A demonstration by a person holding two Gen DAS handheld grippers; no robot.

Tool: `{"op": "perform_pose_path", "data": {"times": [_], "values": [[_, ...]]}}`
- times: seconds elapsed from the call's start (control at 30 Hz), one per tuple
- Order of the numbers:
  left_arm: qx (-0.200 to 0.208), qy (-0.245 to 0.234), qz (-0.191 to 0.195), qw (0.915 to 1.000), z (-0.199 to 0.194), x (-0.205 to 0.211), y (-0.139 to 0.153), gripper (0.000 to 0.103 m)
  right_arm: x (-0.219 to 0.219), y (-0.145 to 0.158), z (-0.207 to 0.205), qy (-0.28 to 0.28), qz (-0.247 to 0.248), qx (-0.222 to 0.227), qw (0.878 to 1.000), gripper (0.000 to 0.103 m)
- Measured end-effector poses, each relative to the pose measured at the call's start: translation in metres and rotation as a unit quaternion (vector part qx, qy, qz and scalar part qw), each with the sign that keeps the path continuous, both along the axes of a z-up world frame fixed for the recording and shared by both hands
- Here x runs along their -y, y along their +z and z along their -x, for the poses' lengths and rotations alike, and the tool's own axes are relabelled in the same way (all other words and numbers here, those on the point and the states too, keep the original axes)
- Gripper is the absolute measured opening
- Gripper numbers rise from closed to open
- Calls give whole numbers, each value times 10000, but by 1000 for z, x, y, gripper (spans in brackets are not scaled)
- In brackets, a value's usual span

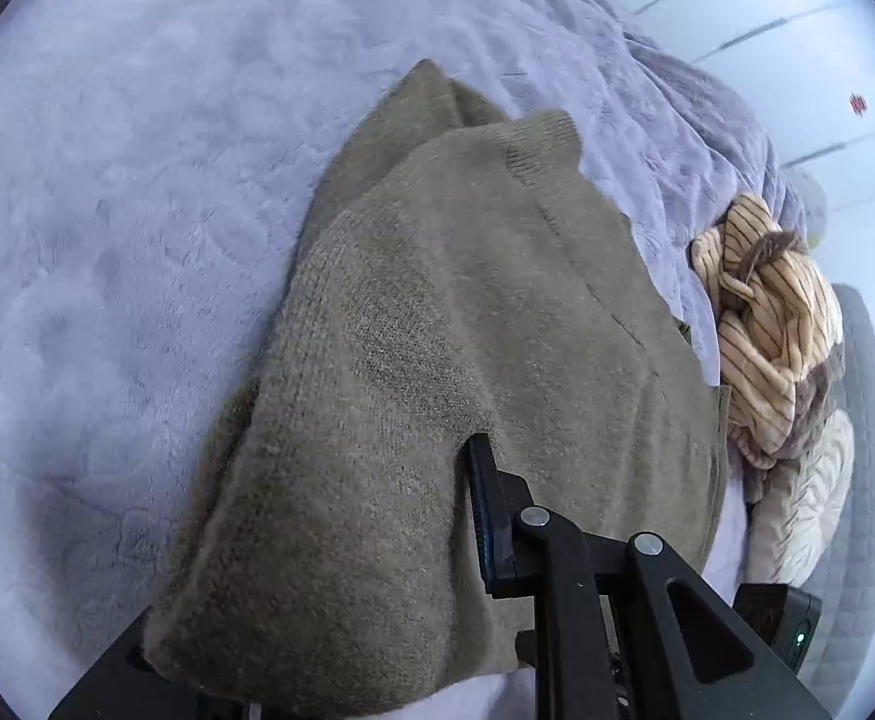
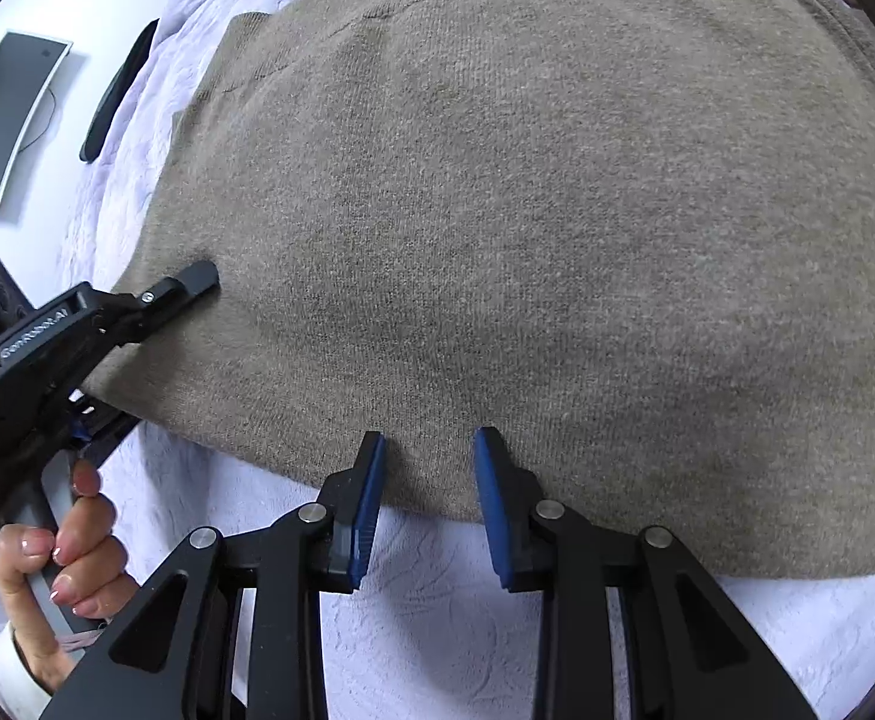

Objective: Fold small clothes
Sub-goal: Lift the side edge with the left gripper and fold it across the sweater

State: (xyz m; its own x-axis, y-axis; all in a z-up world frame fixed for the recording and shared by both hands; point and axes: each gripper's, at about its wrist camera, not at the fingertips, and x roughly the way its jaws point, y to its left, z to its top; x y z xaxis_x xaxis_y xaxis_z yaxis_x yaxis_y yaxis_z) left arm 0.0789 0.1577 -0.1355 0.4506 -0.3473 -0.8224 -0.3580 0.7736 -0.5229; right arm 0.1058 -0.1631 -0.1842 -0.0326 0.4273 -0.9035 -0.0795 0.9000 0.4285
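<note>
An olive-brown knit sweater [image 1: 467,312] lies on the bed, and it fills most of the right wrist view [image 2: 527,228]. My left gripper [image 1: 437,462] is shut on the sweater's near-left edge. One blue-padded finger [image 1: 485,510] shows, and the other is hidden under the lifted knit. From the right wrist view, that left gripper [image 2: 197,288] has its upper finger on top of the cloth. My right gripper [image 2: 431,444] stands at the near hem. Its blue pads [image 2: 368,498] are apart, with the hem's edge lying between the tips and not pinched.
The bed has a lavender plush blanket [image 1: 137,240] and a white cover [image 2: 437,630]. A striped tan garment [image 1: 761,324] and a cream cloth [image 1: 803,504] are heaped at the right. A dark slim object [image 2: 116,90] lies near the bed's edge. A person's hand [image 2: 77,546] holds the left gripper's handle.
</note>
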Motion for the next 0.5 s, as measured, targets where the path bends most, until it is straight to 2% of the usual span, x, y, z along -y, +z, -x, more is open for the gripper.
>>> {"op": "perform_pose_path", "data": {"times": [0.07,0.13,0.2,0.27,0.4,0.43,0.47,0.5], "values": [[355,-455,-559,9968,0,27,27,20,0,0,1,6,-23,21,10000,34],[767,-965,-1049,9868,1,56,54,20,-5,1,0,7,-58,37,10000,34],[988,-1337,-1227,9784,0,79,68,20,4,5,0,-90,-276,-1,9996,33],[1091,-1689,-1340,9704,-3,100,71,20,24,12,1,-302,-548,-82,9980,34],[1005,-1885,-1414,9666,-5,113,61,20,69,39,-15,-697,-778,-44,9945,34],[983,-1884,-1413,9669,-7,112,60,20,75,48,-24,-678,-767,-11,9947,40],[975,-1881,-1406,9671,-6,113,58,20,78,59,-36,-589,-724,79,9956,51],[959,-1858,-1389,9680,-6,110,57,20,76,70,-47,-464,-704,177,9963,59]]}}
